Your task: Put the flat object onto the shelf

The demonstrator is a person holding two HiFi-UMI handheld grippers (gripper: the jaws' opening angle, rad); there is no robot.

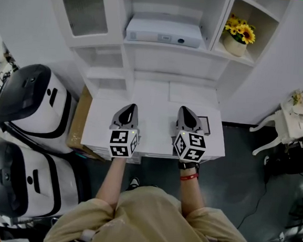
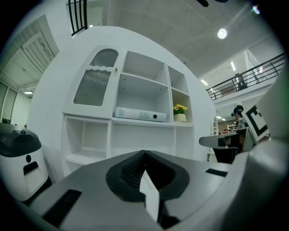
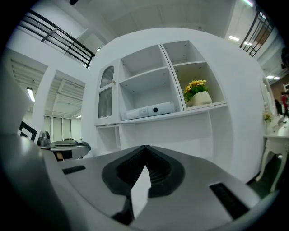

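Observation:
A flat white box (image 1: 164, 32) with a dark round spot on its front lies on the middle shelf of the white shelf unit (image 1: 173, 56). It also shows in the left gripper view as the flat box (image 2: 140, 114) and in the right gripper view as the flat box (image 3: 149, 110). My left gripper (image 1: 130, 107) and right gripper (image 1: 184, 109) hover side by side over the white desk top (image 1: 155, 136), both pointing level at the shelves. The left gripper (image 2: 144, 152) is shut with nothing in it, and so is the right gripper (image 3: 145, 147). A dark-rimmed flat thing (image 1: 204, 124) lies on the desk beside the right gripper.
A pot of yellow flowers (image 1: 238, 38) stands in the right shelf compartment. Two white and black machines (image 1: 29, 102) (image 1: 14, 179) stand at the left, with a cardboard box (image 1: 80, 117) by the desk. White furniture (image 1: 294, 117) stands on the dark floor at the right.

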